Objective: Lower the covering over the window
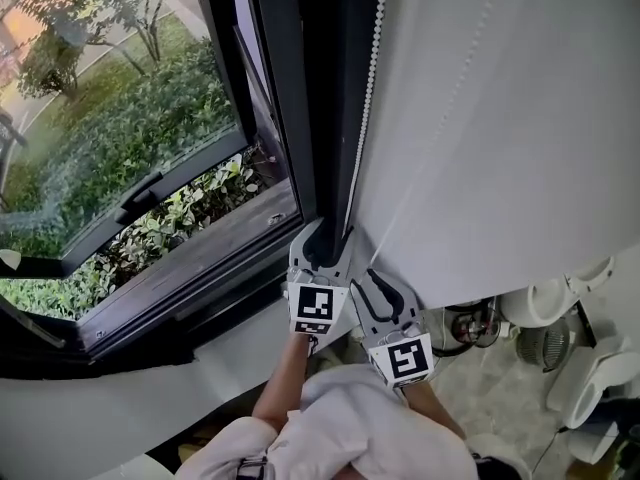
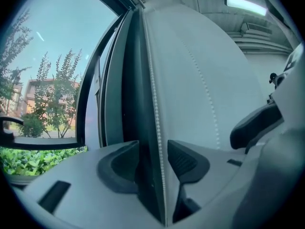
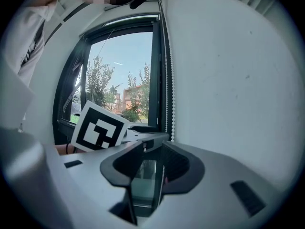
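Observation:
A white bead chain hangs down the dark window frame, beside a white wall. My left gripper is at the chain's lower part, with my right gripper just below it and to the right. In the left gripper view the chain runs between the jaws of the left gripper, which stand apart and do not press on it. The right gripper is open too. The chain drops into its gap close to the right finger. A pale bar lies across the window's top.
A second strand of beads lies against the white wall. The window pane looks out on green plants, above a white sill. White and grey appliances stand on the floor at the lower right. My sleeves fill the bottom edge.

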The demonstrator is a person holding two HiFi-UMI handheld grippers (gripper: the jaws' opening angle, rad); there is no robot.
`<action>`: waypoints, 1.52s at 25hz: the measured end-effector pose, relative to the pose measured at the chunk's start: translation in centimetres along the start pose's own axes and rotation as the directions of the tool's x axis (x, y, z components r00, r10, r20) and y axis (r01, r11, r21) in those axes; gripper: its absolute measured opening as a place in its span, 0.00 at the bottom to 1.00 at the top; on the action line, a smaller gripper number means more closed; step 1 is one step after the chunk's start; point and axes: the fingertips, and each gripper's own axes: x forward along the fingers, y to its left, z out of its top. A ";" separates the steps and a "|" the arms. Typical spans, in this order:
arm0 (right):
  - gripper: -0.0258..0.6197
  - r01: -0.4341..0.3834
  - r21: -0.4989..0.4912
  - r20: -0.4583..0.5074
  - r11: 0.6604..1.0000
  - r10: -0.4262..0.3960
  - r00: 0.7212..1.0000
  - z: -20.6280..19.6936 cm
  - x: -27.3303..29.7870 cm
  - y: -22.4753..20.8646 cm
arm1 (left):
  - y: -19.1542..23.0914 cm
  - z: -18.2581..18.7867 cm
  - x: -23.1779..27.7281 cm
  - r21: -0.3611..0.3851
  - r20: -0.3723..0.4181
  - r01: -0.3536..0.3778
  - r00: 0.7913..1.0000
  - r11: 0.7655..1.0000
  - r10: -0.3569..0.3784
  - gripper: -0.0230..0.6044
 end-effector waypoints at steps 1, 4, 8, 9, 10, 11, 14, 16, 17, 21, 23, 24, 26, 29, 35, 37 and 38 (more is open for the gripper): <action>0.23 0.000 0.000 -0.003 1.000 0.000 1.000 -0.1 0.0 -0.1 | 0.0 0.0 0.2 0.003 -0.001 0.000 1.000 1.000 0.000 0.34; 0.22 -0.003 0.004 0.017 1.000 0.002 1.000 0.2 0.0 -0.2 | 0.0 0.1 0.8 0.013 -0.003 -0.010 1.000 1.000 0.010 0.34; 0.22 -0.006 0.001 0.035 1.000 0.005 0.999 0.4 -0.1 -0.2 | 0.1 0.0 1.1 0.022 -0.001 -0.028 1.000 0.999 0.028 0.34; 0.22 -0.004 0.003 0.034 1.000 0.004 0.999 0.3 -0.1 -0.1 | 0.2 -0.1 1.2 0.026 -0.002 -0.033 0.999 0.999 0.033 0.34; 0.22 -0.002 0.006 0.029 1.000 0.001 1.000 0.2 -0.1 -0.2 | 0.2 -0.1 1.2 0.030 -0.004 -0.042 0.999 0.999 0.043 0.34; 0.21 0.001 0.011 0.019 1.000 -0.001 1.000 0.0 -0.2 -0.2 | 0.4 -0.2 1.3 0.033 -0.007 -0.057 0.998 0.998 0.057 0.34; 0.21 0.001 0.010 0.012 1.000 -0.001 1.000 -0.1 -0.5 -0.1 | 1.0 -0.3 1.3 0.036 -0.010 -0.112 0.994 0.993 0.113 0.24; 0.21 0.000 0.001 0.008 1.000 0.000 1.000 -0.1 -0.7 -0.1 | 1.1 -0.2 1.2 0.028 -0.004 -0.122 0.992 0.992 0.122 0.24; 0.21 0.002 -0.001 0.000 1.000 -0.002 1.000 -0.2 -0.9 -0.1 | 1.1 -0.2 1.2 0.020 -0.003 -0.120 0.993 0.993 0.120 0.23; 0.21 0.001 -0.005 -0.003 1.000 -0.001 1.000 -0.1 -1.2 0.2 | 1.2 -0.3 0.8 -0.012 -0.003 -0.099 0.995 0.995 0.099 0.18; 0.21 -0.001 -0.005 -0.002 1.000 0.001 1.000 -0.1 -1.4 0.5 | 1.2 -0.3 0.6 -0.018 -0.004 -0.088 0.996 0.996 0.088 0.15; 0.21 -0.001 -0.004 0.003 1.000 0.001 1.000 0.0 -1.5 0.6 | 1.1 -0.3 0.5 -0.022 -0.006 -0.081 0.997 0.996 0.081 0.14; 0.21 0.000 0.000 0.028 1.000 0.000 1.000 0.5 -1.6 0.7 | 1.0 -0.3 0.3 -0.028 -0.010 -0.068 0.998 0.997 0.067 0.10; 0.21 0.003 -0.003 0.029 1.000 -0.003 1.000 0.6 -2.0 0.9 | 0.7 -0.3 -0.6 -0.032 -0.010 -0.047 0.999 0.998 0.047 0.06; 0.21 -0.019 -0.027 0.050 0.999 0.020 0.999 1.7 -2.5 1.1 | -0.3 -0.7 -3.3 -0.072 -0.011 -0.009 1.000 0.997 0.008 0.06; 0.20 -0.032 -0.029 0.079 0.999 0.035 0.996 2.7 -2.7 1.3 | -0.6 -1.0 -4.1 -0.071 -0.023 -0.003 1.000 0.997 0.001 0.06; 0.19 -0.040 -0.030 0.095 0.999 0.043 0.995 3.2 -2.8 1.4 | -0.8 -1.2 -4.5 -0.070 -0.030 0.000 1.000 0.998 -0.002 0.06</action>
